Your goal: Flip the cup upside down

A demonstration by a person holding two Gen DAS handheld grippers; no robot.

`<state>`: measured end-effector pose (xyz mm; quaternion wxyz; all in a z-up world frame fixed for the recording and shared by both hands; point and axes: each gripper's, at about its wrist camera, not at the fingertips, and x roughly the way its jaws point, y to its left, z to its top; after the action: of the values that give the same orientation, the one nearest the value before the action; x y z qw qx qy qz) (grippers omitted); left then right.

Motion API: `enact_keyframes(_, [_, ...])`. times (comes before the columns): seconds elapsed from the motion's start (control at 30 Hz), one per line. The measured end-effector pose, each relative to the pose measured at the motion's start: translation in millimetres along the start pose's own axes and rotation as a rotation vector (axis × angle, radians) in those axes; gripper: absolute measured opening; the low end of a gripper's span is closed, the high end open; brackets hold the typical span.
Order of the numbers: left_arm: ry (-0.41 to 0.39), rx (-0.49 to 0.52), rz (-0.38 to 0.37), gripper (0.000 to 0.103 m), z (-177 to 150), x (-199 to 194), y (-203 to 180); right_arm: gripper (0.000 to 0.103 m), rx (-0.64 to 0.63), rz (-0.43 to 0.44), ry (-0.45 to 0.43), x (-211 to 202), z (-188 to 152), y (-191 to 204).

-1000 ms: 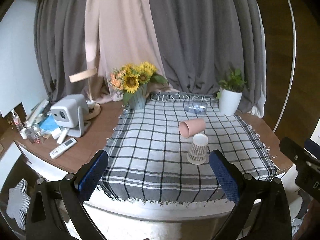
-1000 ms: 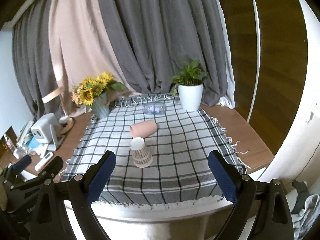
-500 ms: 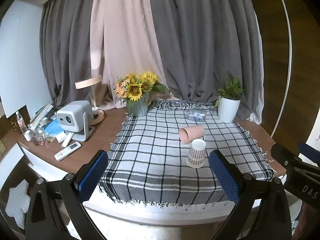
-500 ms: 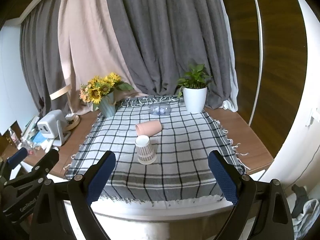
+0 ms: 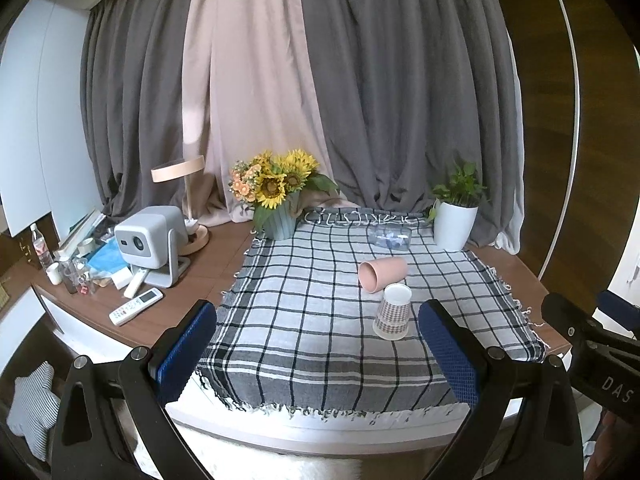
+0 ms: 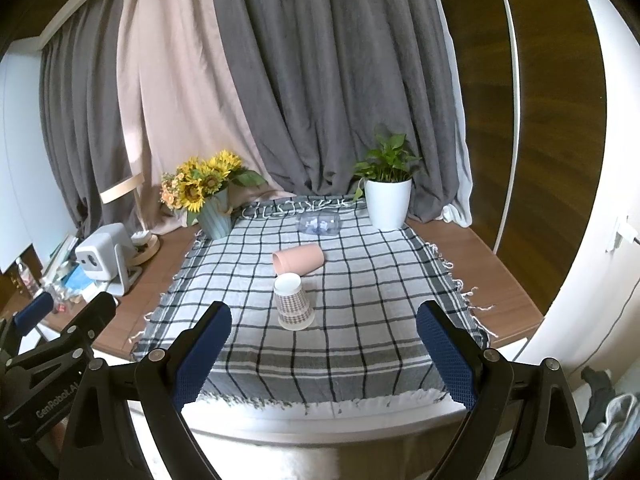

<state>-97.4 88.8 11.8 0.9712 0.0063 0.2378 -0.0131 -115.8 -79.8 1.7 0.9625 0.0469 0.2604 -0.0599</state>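
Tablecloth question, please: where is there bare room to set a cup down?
The checked tablecloth is bare left of the patterned paper cup, toward the sunflower vase, and along its near edge. It's crowded mid-cloth, where the pink cup lies.

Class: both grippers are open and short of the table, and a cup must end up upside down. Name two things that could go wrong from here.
1. The pink cup lies on its side close behind the upside-down patterned paper cup; reaching past could topple the paper one.
2. The pink cup could roll on the checked cloth toward the clear bottle.
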Motion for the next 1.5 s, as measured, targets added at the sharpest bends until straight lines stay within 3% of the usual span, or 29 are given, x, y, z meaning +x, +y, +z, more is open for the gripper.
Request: enact_keyframes(1.5, [-0.026,0.022,-0.013,0.103,3.6,-0.4,5.7,0.094,-0.006,0.006,-0.001,-3.8,-2.4,-1.1])
